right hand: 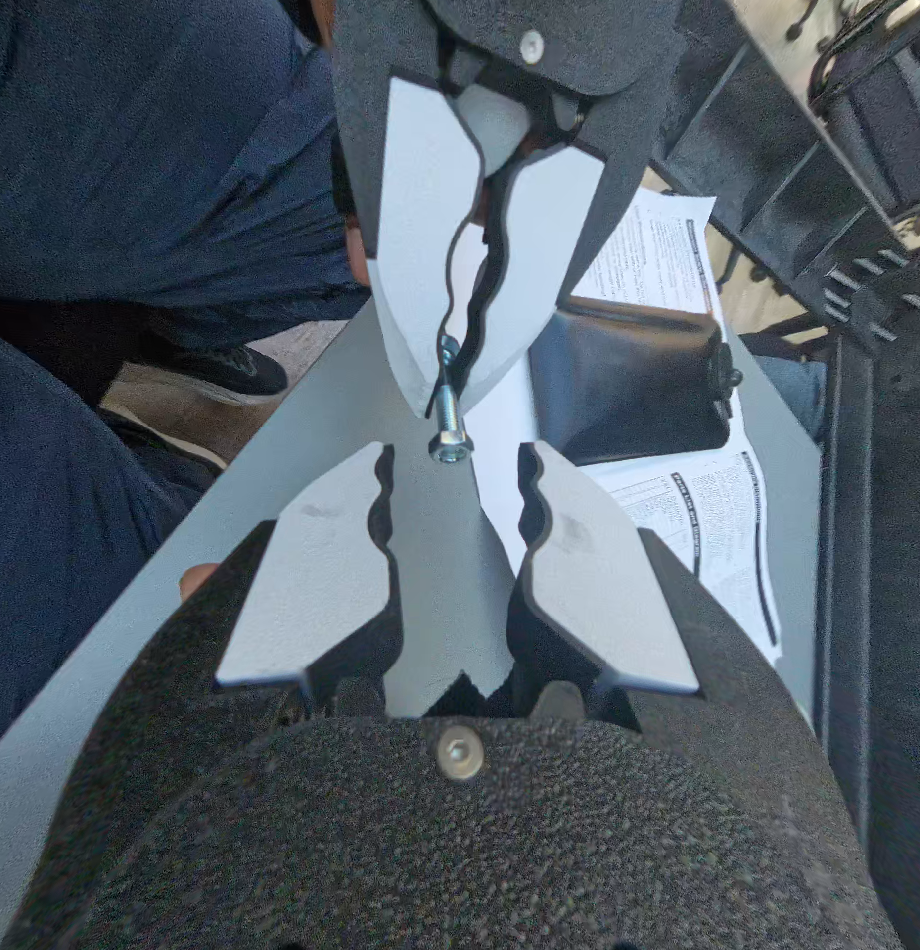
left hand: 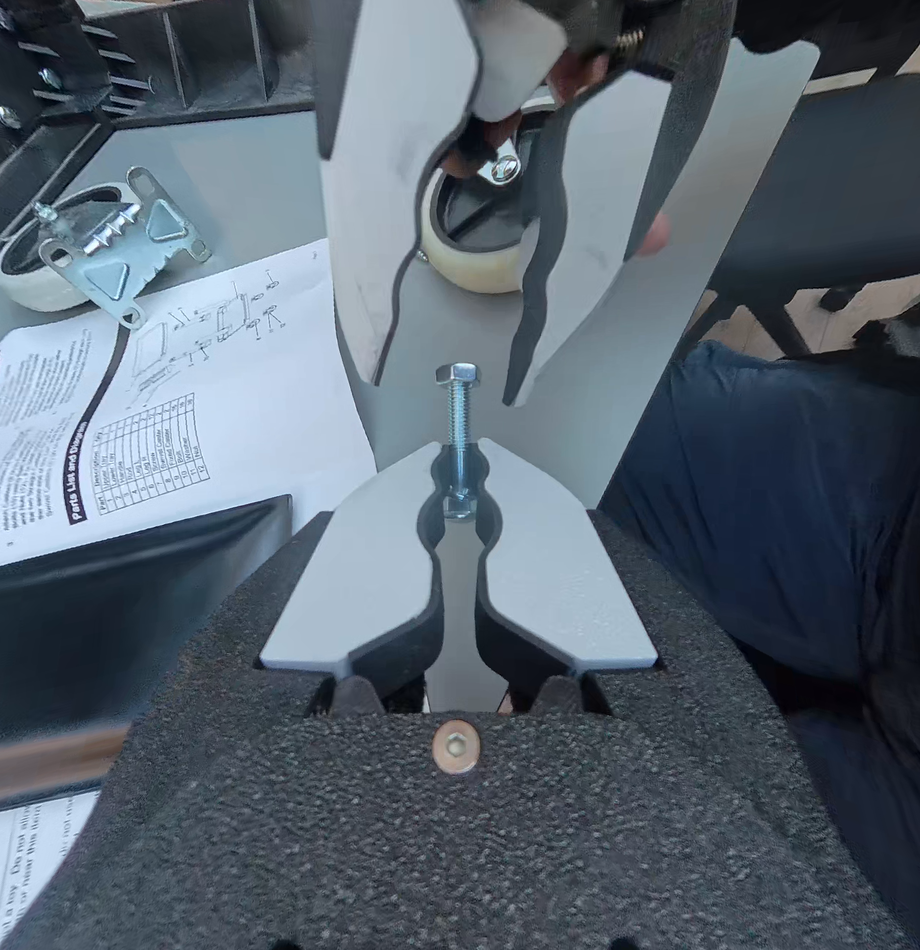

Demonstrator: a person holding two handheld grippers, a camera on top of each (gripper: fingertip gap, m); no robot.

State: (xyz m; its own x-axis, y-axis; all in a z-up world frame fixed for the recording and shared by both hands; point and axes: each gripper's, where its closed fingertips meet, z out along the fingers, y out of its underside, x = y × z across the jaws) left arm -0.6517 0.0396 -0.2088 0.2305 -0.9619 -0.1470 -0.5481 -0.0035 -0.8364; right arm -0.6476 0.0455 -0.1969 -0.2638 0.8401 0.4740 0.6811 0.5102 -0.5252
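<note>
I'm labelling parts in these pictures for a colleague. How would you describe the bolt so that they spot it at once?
Start at the grey table, beside the white instruction sheet. There the left tool pinches a silver hex-head bolt by its threaded end, head pointing at the open right tool. It is the only loose fastener held off the table.

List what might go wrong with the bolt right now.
1. The left tongs pinch the silver hex-head bolt only near its nutted end, so most of it juts out unsupported and may tilt or slip.
2. The right tongs stand open around the head, not touching; knocking it could dislodge the bolt onto the grey table.
</note>
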